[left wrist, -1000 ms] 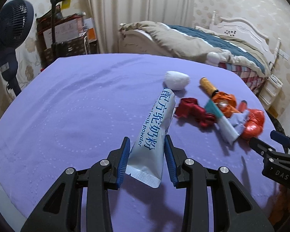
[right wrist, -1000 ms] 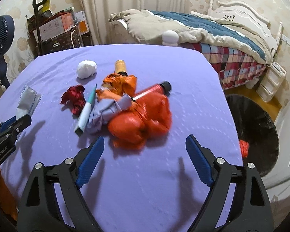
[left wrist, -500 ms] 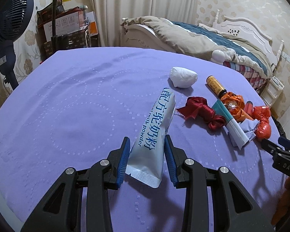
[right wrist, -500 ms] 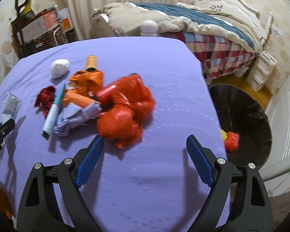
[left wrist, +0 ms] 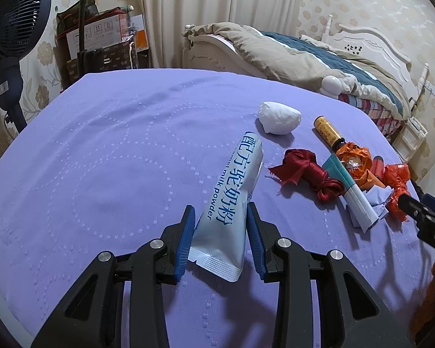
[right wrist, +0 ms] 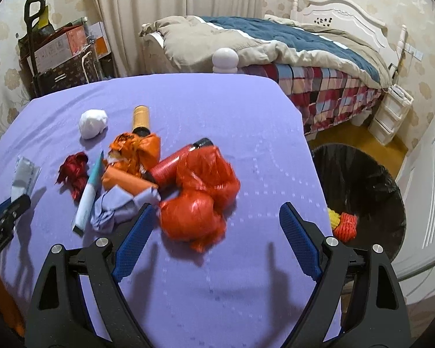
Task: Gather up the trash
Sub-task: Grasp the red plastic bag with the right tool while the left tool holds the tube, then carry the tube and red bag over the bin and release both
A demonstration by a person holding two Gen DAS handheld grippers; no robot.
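Beside purple table (right wrist: 188,290), bin (right wrist: 362,174) holds seemingly twine (right wrist: 345,224).

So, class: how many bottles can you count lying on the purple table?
2. A yellow-labelled bottle lies beside the white paper wad; a red bottle pokes from the orange-red plastic bag. The pile may hide others.
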